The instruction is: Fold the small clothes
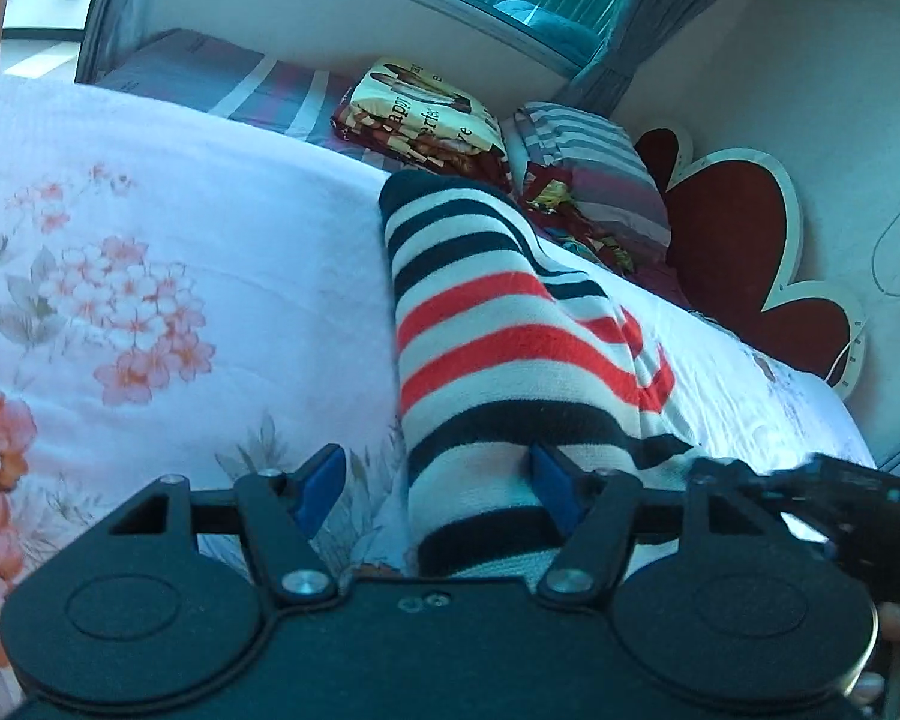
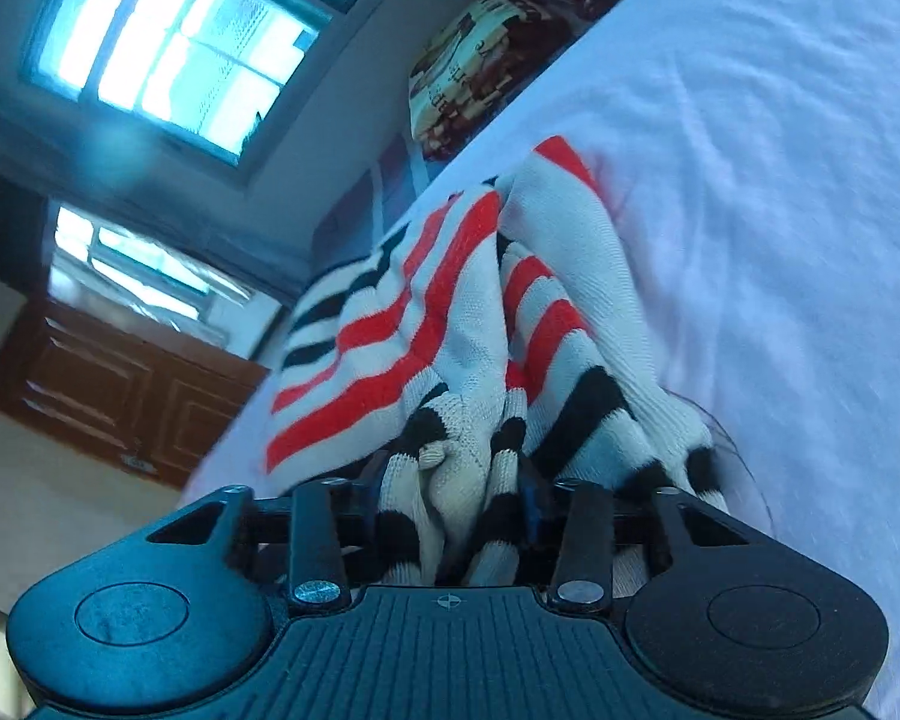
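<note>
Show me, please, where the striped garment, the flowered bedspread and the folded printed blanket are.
striped garment (image 1: 486, 348): left wrist view, on a red stripe.
flowered bedspread (image 1: 126, 300): left wrist view, on the pink flowers.
folded printed blanket (image 1: 426, 114): left wrist view, on its lettered top.

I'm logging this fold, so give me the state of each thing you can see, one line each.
Striped garment: partly folded on the bed, bunched at the near end.
Left claw: open, garment edge between its fingers.
Right claw: closed on bunched garment fabric.
Floral bedspread: spread flat.
Folded blankets: stacked by the wall.
</note>
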Demonstrator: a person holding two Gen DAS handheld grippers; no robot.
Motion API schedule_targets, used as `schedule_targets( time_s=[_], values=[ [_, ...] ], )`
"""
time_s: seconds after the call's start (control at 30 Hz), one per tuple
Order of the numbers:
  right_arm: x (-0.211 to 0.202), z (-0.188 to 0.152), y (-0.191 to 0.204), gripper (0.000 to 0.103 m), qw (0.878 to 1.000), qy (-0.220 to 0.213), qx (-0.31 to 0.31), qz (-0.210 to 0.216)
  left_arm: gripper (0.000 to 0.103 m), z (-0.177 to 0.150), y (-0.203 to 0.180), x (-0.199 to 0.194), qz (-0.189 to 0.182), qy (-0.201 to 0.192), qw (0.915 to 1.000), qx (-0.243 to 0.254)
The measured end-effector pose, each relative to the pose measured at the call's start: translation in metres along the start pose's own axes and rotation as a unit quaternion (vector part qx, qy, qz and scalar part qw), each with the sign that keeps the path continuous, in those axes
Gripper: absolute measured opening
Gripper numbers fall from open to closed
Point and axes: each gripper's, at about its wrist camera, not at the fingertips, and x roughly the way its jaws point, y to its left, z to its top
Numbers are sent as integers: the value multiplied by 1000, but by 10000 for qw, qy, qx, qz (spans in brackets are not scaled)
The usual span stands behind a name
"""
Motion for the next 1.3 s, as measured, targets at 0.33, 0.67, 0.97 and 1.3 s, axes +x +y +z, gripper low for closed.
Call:
schedule_targets(
  time_s=[0.33, 0.67, 0.97, 1.3],
  values=[
    [-2, -30, 68, 21, 9527, -584, -2801, -1020, 56, 20, -10, -5, -54, -138, 9998, 158],
    [-9, -18, -2, 22, 9827, -388, -1617, -813, 61, 9, -72, 28, 577, 172, 9907, 1218],
    [-18, 37, -13, 32, 9868, -823, -1306, -484, 59, 48, -49, 27, 280, 58, 9945, 1010],
    [16, 59, -23, 10, 9760, -595, -1849, -987, 65, 57, -32, 62, 417, 365, 9946, 878]
  ],
)
